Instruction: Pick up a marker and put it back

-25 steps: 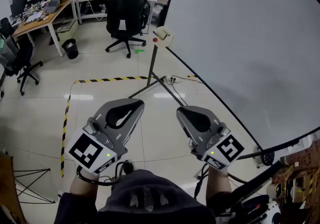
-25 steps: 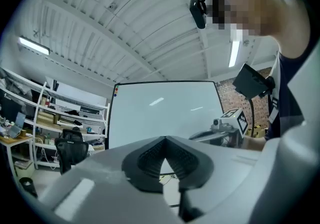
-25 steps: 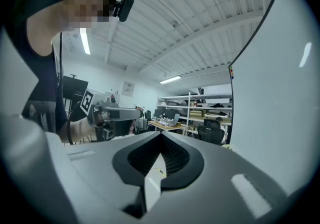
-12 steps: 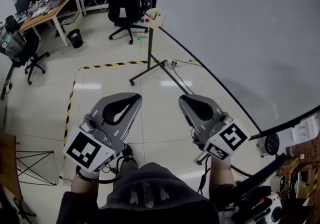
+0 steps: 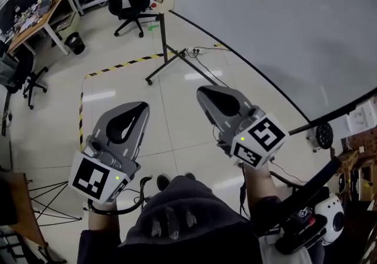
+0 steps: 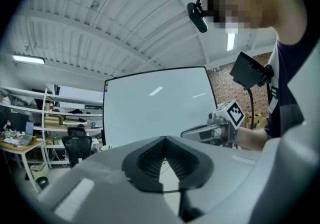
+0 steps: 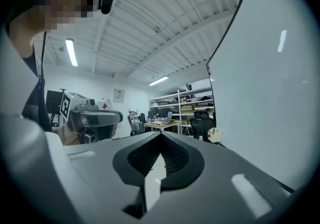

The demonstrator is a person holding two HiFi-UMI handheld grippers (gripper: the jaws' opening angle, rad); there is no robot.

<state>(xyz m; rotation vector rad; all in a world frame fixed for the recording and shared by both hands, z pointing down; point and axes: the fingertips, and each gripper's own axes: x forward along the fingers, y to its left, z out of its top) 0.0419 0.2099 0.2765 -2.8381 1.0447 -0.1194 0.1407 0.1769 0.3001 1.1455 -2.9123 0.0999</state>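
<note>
**Both claws shut and empty; marker not located**

- My left gripper (image 5: 143, 105) sits lower left in the head view and my right gripper (image 5: 203, 92) just right of centre. Both are held level, well apart from each other.
- In each gripper view the jaws meet at the tip, with nothing between the pads.
- The whiteboard (image 5: 283, 27) fills the upper right. Its stand (image 5: 168, 59) spreads its legs across the tiled floor above my claws, and a cable trails near the feet.
- A small beige box with a red spot (image 5: 162, 0) sits at the board's far corner, top centre-left.
- I find no marker in any view. If one rests at that box or along the board's edge, it is too small to make out.
- With empty claws and no marker in sight, this fits either a marker waiting to be lifted or one already back in its place.
- Either way, I judge the sound move is to bring the board's edge and the beige box into view and confirm where the marker lies.
- Meanwhile I should keep both claws level and off the board face, and mind the stand legs.
</note>
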